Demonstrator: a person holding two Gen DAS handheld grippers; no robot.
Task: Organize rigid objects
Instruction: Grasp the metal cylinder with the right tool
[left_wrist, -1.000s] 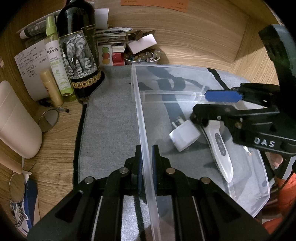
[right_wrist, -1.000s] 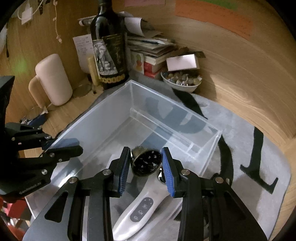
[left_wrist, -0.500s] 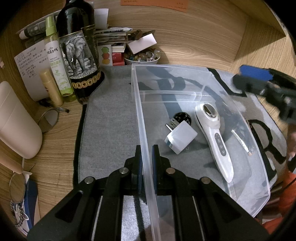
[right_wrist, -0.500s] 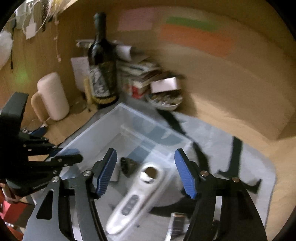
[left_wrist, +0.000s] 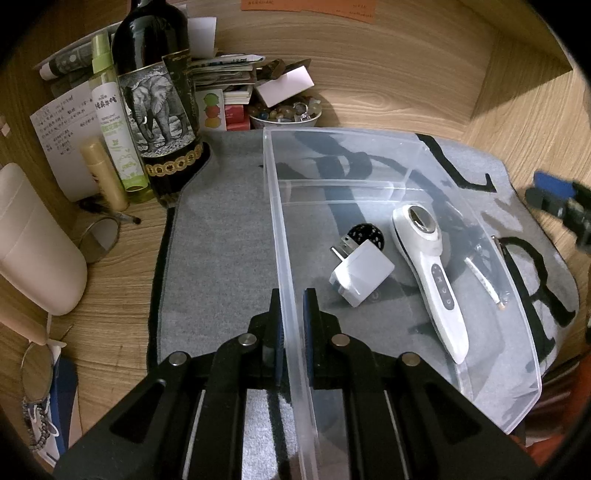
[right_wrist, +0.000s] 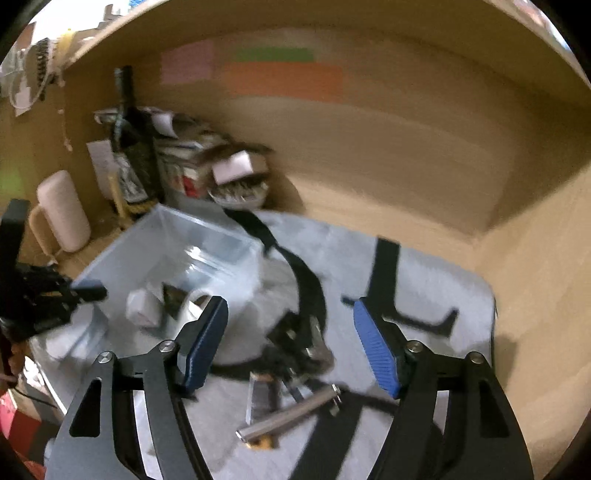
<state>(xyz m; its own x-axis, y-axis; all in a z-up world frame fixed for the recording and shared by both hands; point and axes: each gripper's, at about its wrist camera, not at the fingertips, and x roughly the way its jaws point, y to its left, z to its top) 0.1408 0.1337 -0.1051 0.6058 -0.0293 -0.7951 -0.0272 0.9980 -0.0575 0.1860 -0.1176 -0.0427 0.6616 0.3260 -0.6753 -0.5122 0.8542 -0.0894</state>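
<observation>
My left gripper (left_wrist: 293, 321) is shut on the near side wall of a clear plastic bin (left_wrist: 284, 221). In the bin lie a white plug adapter (left_wrist: 364, 273), a black round piece (left_wrist: 365, 234), a white handheld device (left_wrist: 428, 266) and a thin stick (left_wrist: 484, 284). My right gripper (right_wrist: 291, 314) hovers over the grey mat (right_wrist: 424, 280) to the right of the bin (right_wrist: 166, 236), its jaws opening with nothing between them. Below it on the mat lie a blurred black object (right_wrist: 299, 343), a metal rod (right_wrist: 291, 413) and a small clear piece (right_wrist: 260, 397). One of its blue pads (left_wrist: 552, 186) shows at the left wrist view's right edge.
A wine bottle (left_wrist: 155, 92), a green spray bottle (left_wrist: 114, 122), a small tube (left_wrist: 105, 173), stacked books and a bowl of beads (left_wrist: 284, 112) crowd the back left corner. A pale rounded container (left_wrist: 33, 240) stands at the left. Wooden walls close the back and right.
The right gripper let go of the black round piece inside the bin, opened wide, and pulled back up and to the right, out over the mat. The left gripper kept its hold.
</observation>
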